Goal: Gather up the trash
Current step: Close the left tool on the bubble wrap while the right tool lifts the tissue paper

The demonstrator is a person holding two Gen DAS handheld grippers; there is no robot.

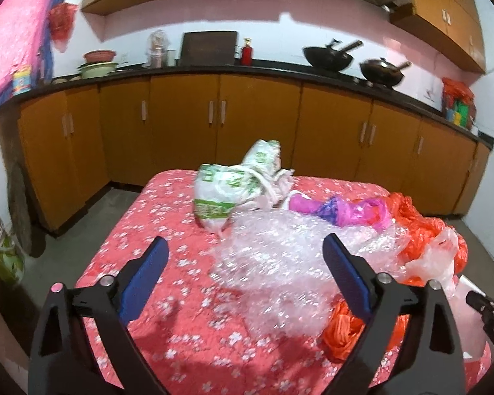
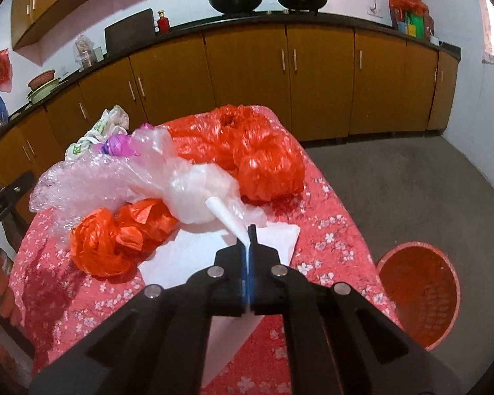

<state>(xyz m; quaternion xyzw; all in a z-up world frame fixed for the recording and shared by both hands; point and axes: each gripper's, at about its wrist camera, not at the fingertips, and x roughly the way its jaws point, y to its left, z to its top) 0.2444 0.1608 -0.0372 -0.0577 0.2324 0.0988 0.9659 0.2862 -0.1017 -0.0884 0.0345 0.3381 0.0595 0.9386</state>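
Trash covers a table (image 1: 154, 204) draped in a red flowered cloth, its far edge facing a run of orange cabinets (image 1: 257, 118) across a strip of bare floor. Beyond and between the wide-spread jaws of the left gripper (image 1: 243, 250), which grip nothing, lies clear bubble wrap (image 1: 273, 250), with a green-printed white bag (image 1: 227, 191) farther ahead. The right gripper (image 2: 249, 235) has its jaws pinched tight on a twisted white strip of plastic (image 2: 229, 215) leading forward to a pale bag (image 2: 201, 191). Crumpled orange bags (image 2: 266, 161) sit ahead and left of those jaws. To their right, past the table's edge, an orange basket (image 2: 418, 293) stands on open grey floor.
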